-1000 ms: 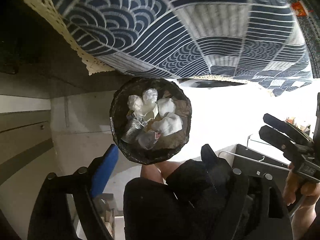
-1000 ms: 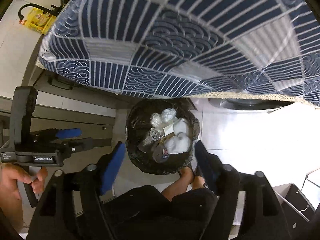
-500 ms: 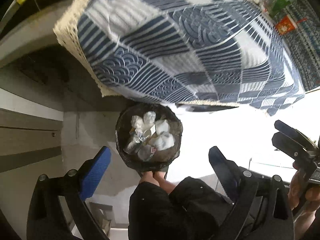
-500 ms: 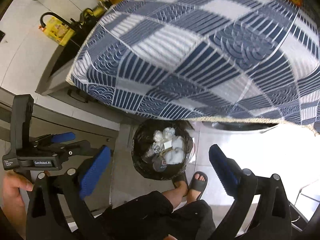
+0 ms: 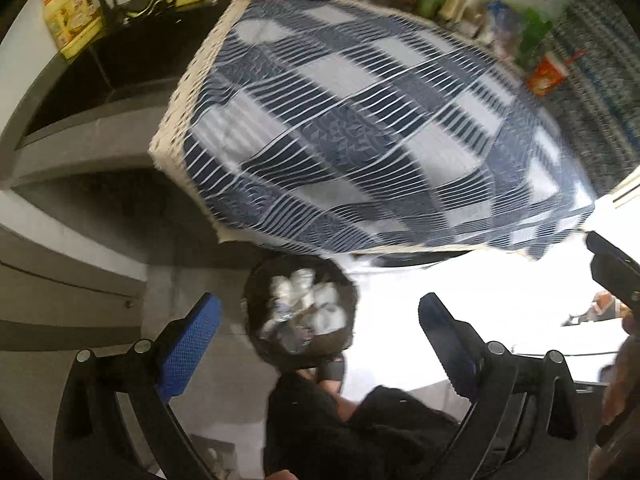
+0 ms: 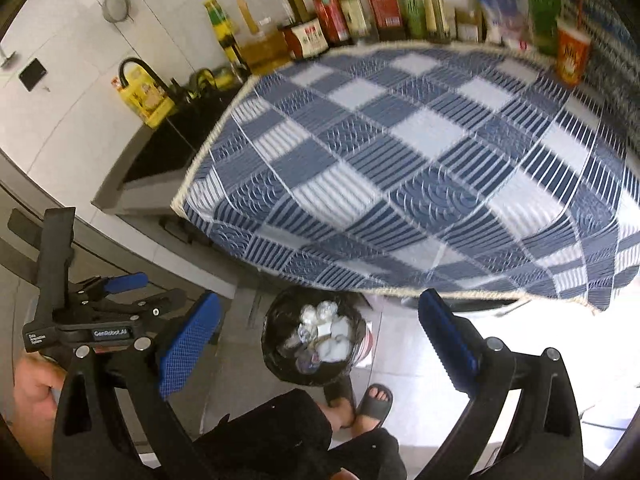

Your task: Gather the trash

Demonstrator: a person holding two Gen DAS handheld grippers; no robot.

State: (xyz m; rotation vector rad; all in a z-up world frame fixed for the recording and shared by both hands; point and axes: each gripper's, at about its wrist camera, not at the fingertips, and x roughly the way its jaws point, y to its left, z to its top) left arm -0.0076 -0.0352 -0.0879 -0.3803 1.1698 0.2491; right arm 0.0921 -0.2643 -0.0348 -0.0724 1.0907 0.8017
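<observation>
We look down from above a kitchen counter, holding a gripper in each hand. At far left, a yellow jug (image 6: 144, 94) stands beside a black faucet (image 6: 138, 68) at a dark sink (image 6: 168, 148). Our left gripper (image 5: 316, 332) has its blue-padded fingers (image 5: 188, 346) spread wide with nothing between them; in the right wrist view its body (image 6: 96, 320) shows at the left edge, gripped by a hand (image 6: 34, 384). Right of the sink, a blue and white patterned cloth (image 6: 420, 168) covers the counter and hangs over its near edge. Along the far wall behind the cloth runs a row of bottles (image 6: 340, 12) and packets (image 6: 536, 4), too blurred to read. On the floor just below the near edge of the cloth stands a round trash bin (image 6: 276, 344) lined with a black bag. It holds crumpled white paper (image 6: 336, 346) and some silvery scraps (image 5: 288, 332); the left wrist view of them is motion-blurred. Just near of the bin we see our own feet in dark sandals (image 6: 374, 400) on pale floor tiles, and dark clothing below. Our right gripper (image 6: 316, 332) is likewise wide apart and holds nothing, its blue pads (image 6: 448, 336) framing the bin from above. At far right the floor is washed out by bright light.
</observation>
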